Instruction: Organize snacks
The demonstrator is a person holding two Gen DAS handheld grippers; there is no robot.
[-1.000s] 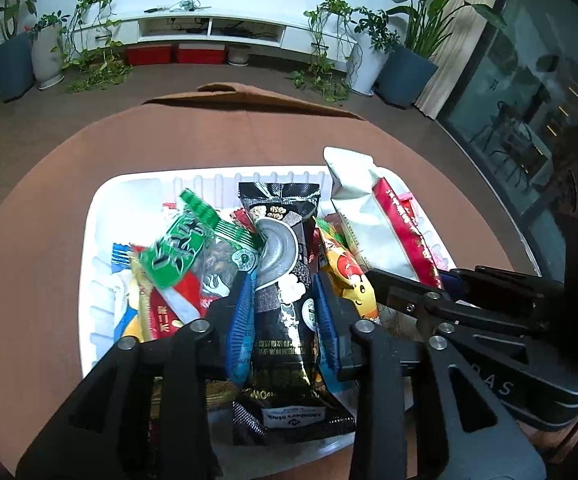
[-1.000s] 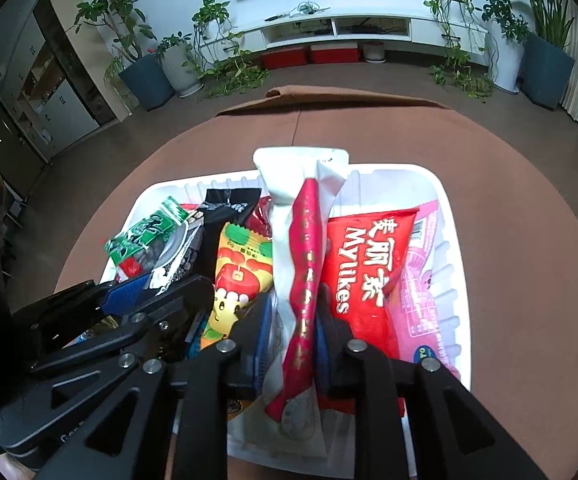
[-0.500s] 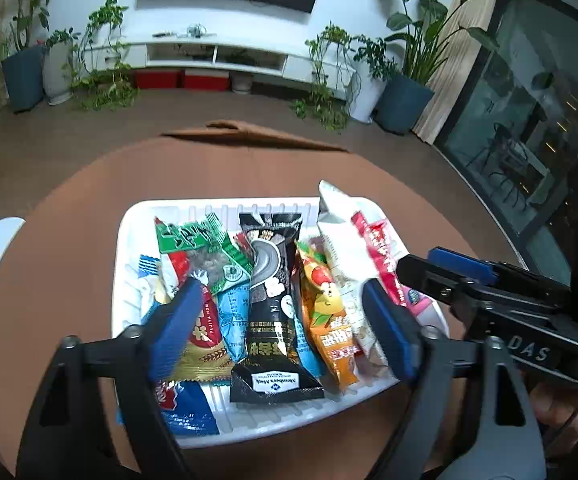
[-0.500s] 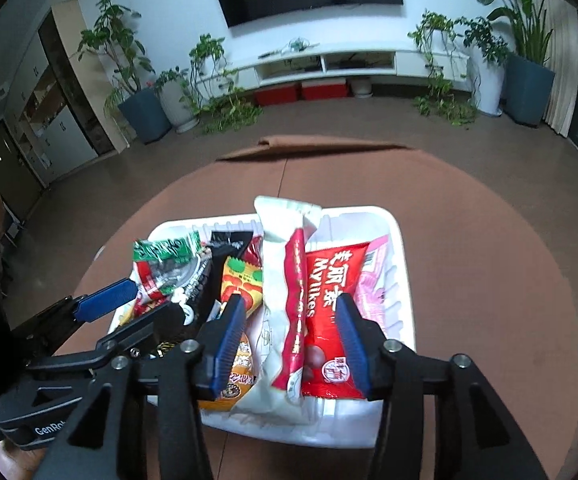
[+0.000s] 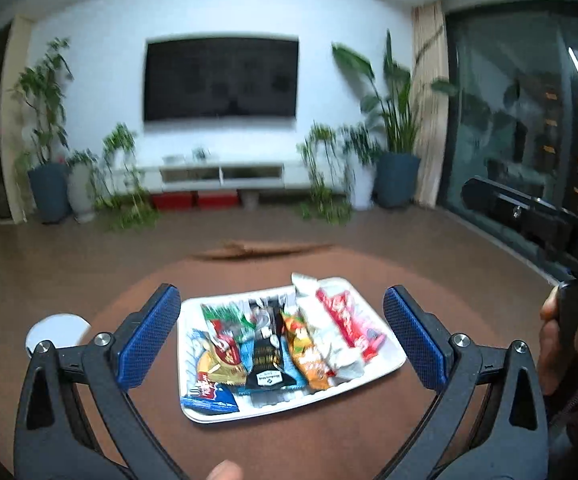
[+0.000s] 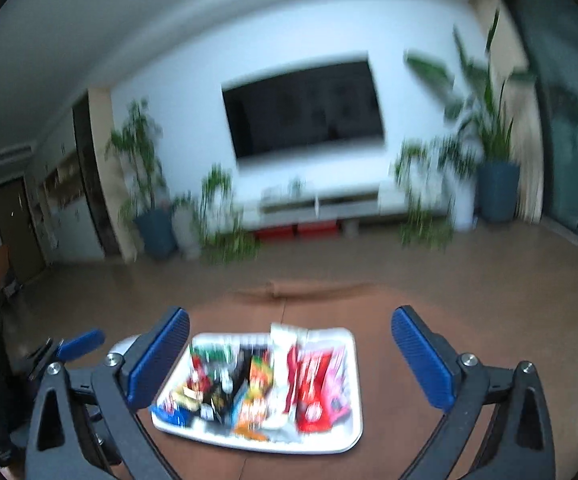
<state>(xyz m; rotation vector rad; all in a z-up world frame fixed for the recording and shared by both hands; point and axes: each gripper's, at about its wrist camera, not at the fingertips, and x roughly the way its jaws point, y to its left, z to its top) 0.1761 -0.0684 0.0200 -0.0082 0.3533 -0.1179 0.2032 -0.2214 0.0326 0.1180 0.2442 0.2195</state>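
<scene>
A white tray (image 5: 209,416) on the round brown table holds several snack packets side by side: a green one (image 5: 225,314), a black one (image 5: 267,360), an orange one (image 5: 303,344) and a white-and-red pack (image 5: 329,328). A red bag (image 6: 315,384) lies at the right end of the tray (image 6: 355,364). My left gripper (image 5: 281,294) hovers well back from and above the tray, its jaws opening wide with nothing between them. My right gripper (image 6: 291,316) hangs likewise, jaws opening and empty. Both views are motion-blurred.
The brown table (image 5: 329,440) extends around the tray. A white round object (image 5: 57,332) sits at its left edge, and a brown flap (image 5: 265,250) lies at the far edge. A hand (image 5: 549,340) holds the other gripper on the right. Plants, a TV and a low shelf stand beyond.
The left gripper let go of the black packet and the right let go of the white-and-red pack. Both opened wide, rose and drew back from the tray, tilting up toward the room.
</scene>
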